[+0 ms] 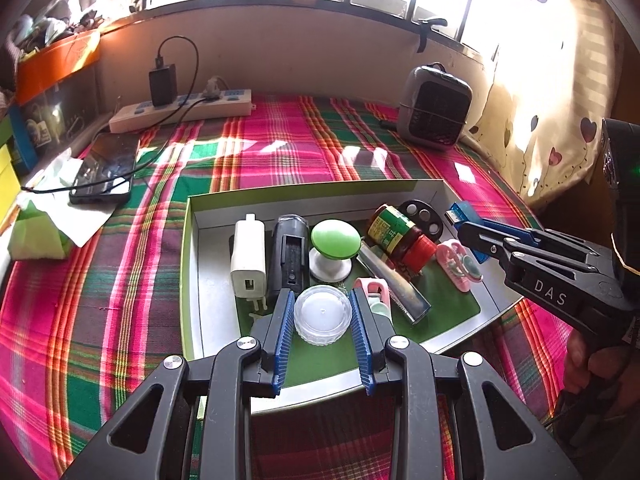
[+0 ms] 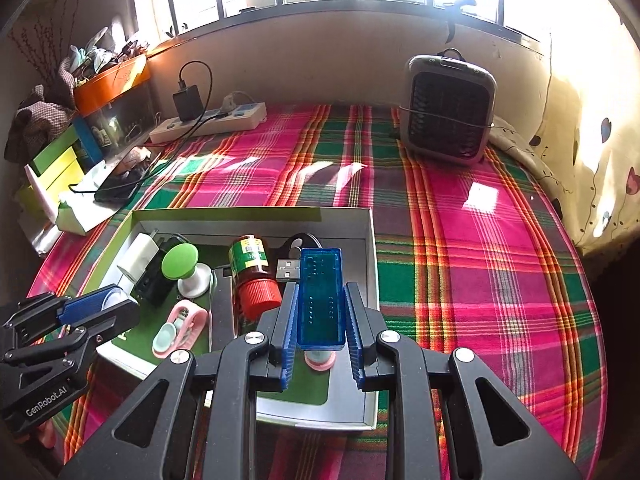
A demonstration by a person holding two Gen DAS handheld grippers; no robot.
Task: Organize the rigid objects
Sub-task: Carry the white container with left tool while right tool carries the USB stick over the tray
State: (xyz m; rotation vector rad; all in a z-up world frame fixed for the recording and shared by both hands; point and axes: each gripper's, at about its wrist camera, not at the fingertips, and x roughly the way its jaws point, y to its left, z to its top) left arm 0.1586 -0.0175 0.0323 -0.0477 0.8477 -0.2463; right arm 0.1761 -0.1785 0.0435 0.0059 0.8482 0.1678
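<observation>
Left hand-held gripper [image 1: 322, 314] held a clear round plastic jar [image 1: 322, 314] over the shallow grey box's [image 1: 192, 280] near edge; right hand-held gripper [image 2: 320, 312] clamped a translucent blue USB stick [image 2: 320, 298], long axis pointing far, over the right wall.

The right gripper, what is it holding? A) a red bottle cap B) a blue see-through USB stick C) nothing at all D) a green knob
B: in the right wrist view the right gripper has its blue pads pressed on both sides of a blue see-through USB stick, held above the box.
</observation>
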